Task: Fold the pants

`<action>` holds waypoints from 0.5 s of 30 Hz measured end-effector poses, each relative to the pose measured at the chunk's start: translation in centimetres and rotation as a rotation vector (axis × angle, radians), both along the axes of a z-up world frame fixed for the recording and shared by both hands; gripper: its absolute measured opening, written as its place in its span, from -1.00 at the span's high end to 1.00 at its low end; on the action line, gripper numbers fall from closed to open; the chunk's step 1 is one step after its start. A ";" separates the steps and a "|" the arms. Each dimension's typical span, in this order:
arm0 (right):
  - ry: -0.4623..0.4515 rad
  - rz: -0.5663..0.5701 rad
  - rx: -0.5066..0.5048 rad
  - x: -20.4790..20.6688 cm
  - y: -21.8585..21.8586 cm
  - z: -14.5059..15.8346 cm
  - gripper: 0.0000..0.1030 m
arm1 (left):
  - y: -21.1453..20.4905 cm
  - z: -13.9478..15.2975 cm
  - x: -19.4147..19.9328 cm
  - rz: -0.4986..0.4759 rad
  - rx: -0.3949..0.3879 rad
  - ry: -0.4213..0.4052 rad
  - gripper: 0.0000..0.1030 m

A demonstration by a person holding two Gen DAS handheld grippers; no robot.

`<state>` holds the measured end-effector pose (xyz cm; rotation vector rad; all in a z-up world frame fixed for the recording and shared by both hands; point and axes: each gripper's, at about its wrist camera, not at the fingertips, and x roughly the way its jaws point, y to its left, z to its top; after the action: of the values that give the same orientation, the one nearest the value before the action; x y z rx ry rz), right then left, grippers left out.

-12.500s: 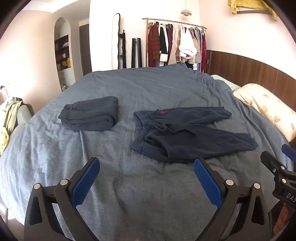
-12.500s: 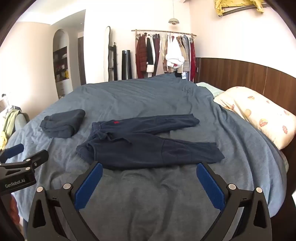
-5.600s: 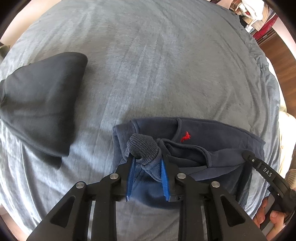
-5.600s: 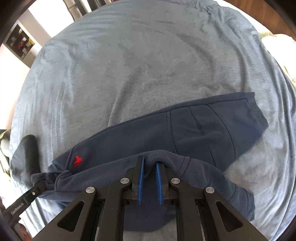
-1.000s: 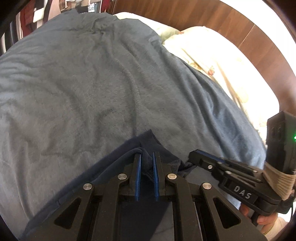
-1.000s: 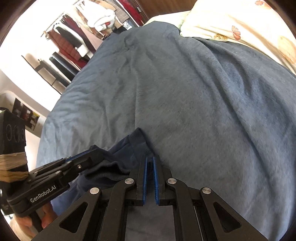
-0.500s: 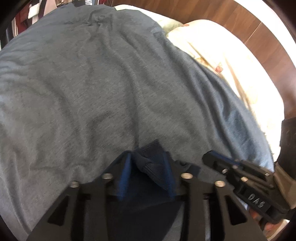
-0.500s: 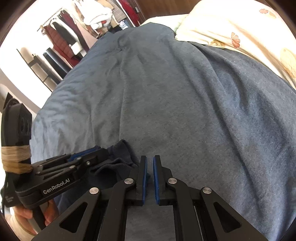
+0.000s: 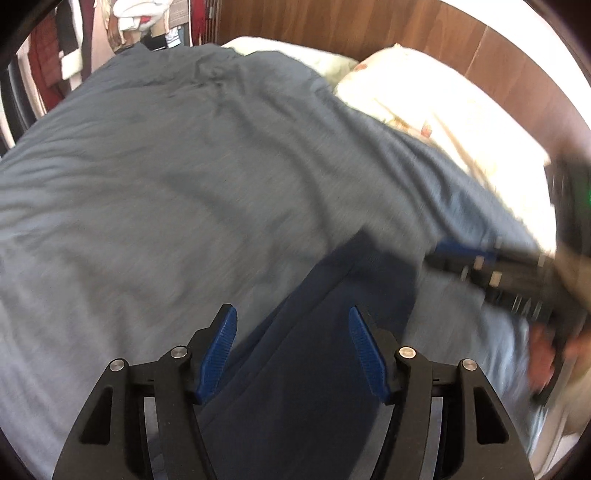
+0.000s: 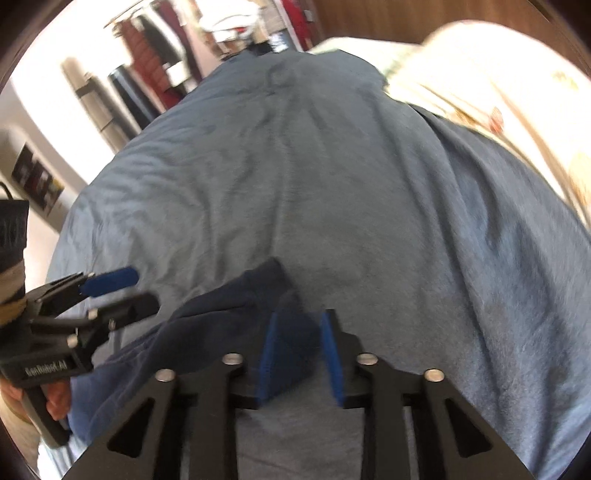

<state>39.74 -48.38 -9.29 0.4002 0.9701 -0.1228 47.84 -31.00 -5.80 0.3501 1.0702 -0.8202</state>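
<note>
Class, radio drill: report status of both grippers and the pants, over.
Left gripper open above the navy pants. Right gripper open, pants cuff between its fingers. Pants lie flat on the blue bedspread. Nothing in the way.

Navy pants (image 9: 325, 332); grey-blue bedspread (image 9: 166, 184); cream floral pillow (image 9: 443, 110).

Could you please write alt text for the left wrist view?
The open left gripper hovers over dark navy pants lying on a grey-blue bedspread. The right gripper is blurred at the right edge, with a pale pillow and wooden headboard beyond.
</note>
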 end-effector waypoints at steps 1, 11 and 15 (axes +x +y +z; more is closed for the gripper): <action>-0.002 0.021 -0.012 0.1 0.6 0.3 0.43 | 1.0 -0.1 -0.3 -0.004 0.014 -0.002 -0.20; 0.027 0.207 -0.017 2.1 8.7 0.2 0.43 | 8.1 -2.2 -1.4 -0.012 0.043 0.049 -0.01; 0.057 0.249 0.004 2.6 11.3 -1.0 0.43 | 9.7 -3.7 -0.5 -0.009 0.043 0.107 0.06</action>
<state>42.33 -37.13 -10.30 0.2780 1.0690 0.0935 47.36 -21.28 -9.50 0.3507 1.1881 -0.8321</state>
